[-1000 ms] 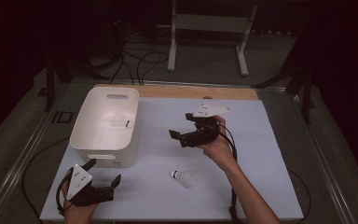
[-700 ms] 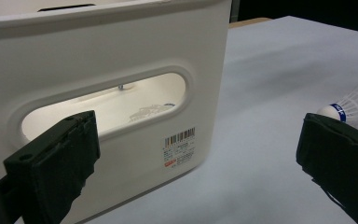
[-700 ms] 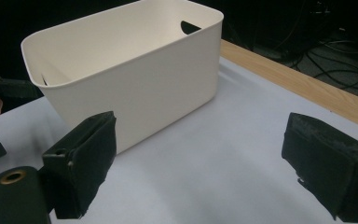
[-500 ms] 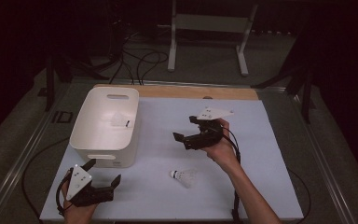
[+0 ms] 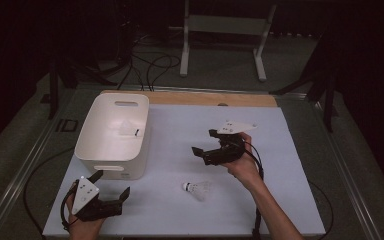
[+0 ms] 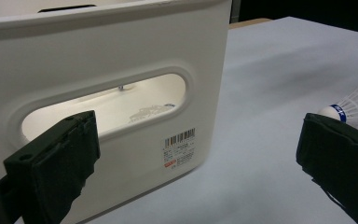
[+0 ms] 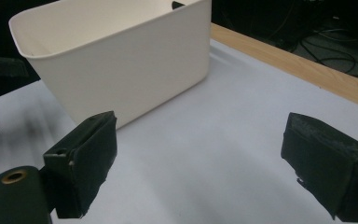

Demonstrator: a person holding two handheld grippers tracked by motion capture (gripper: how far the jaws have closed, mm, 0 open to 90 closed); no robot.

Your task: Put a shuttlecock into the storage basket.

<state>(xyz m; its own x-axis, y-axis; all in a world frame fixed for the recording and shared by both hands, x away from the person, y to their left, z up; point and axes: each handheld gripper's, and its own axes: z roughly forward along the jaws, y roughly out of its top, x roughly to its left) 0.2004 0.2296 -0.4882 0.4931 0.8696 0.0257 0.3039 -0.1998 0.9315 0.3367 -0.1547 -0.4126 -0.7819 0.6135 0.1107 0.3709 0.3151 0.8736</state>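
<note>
Where the shuttlecock point(image 5: 196, 189) lies: white bin point(image 5: 111, 137) near, apart.

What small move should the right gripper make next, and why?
Probably lower the right gripper toward the shuttlecock. Its jaws are open and empty above the table, and the shuttlecock lies loose just below it, outside the white bin.

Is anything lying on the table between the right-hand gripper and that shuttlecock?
No. In the high view, bare white table separates the right gripper from the shuttlecock.
</note>
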